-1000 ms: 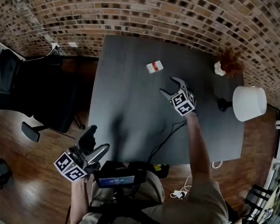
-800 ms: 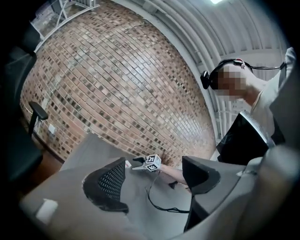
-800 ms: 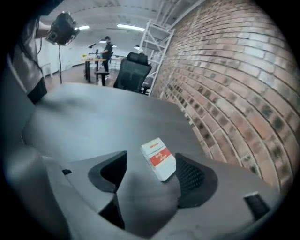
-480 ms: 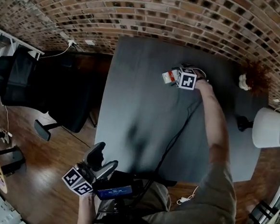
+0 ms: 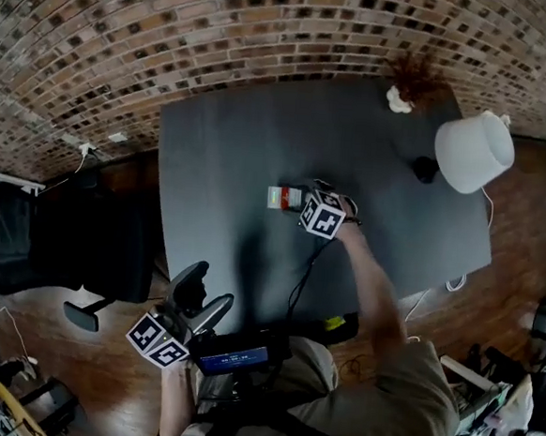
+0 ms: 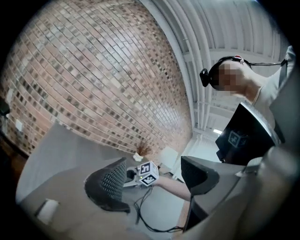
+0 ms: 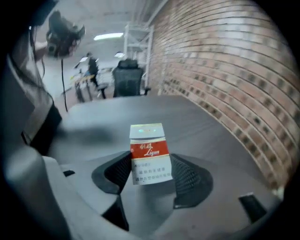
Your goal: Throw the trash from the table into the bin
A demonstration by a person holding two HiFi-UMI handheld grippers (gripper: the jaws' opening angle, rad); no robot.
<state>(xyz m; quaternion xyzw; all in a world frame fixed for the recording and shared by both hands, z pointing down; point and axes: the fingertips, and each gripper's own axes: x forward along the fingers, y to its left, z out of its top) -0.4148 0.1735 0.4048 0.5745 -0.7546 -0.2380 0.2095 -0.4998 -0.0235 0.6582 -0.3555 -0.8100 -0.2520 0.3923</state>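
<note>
A white and red cigarette pack [image 7: 149, 155] stands between the pads of my right gripper [image 7: 151, 174], which press on both its sides after just closing. In the head view the pack [image 5: 279, 198] is near the middle of the dark grey table [image 5: 222, 152], sticking out left of my right gripper [image 5: 296, 201]. My left gripper [image 5: 203, 292] hovers off the table's near edge, by my waist. In the left gripper view my left gripper [image 6: 154, 180] is open; its jaws have just narrowed a little with nothing between them. No bin shows.
A white lamp [image 5: 474, 151] and a dried plant [image 5: 411, 82] stand at the table's far right. A black cable [image 5: 306, 271] trails from the right gripper over the near edge. A black office chair [image 5: 55, 242] sits left of the table; brick wall behind.
My right gripper reached out to the pack at the far side, closed round it and came back toward the table's middle. My left gripper stayed low by the near edge.
</note>
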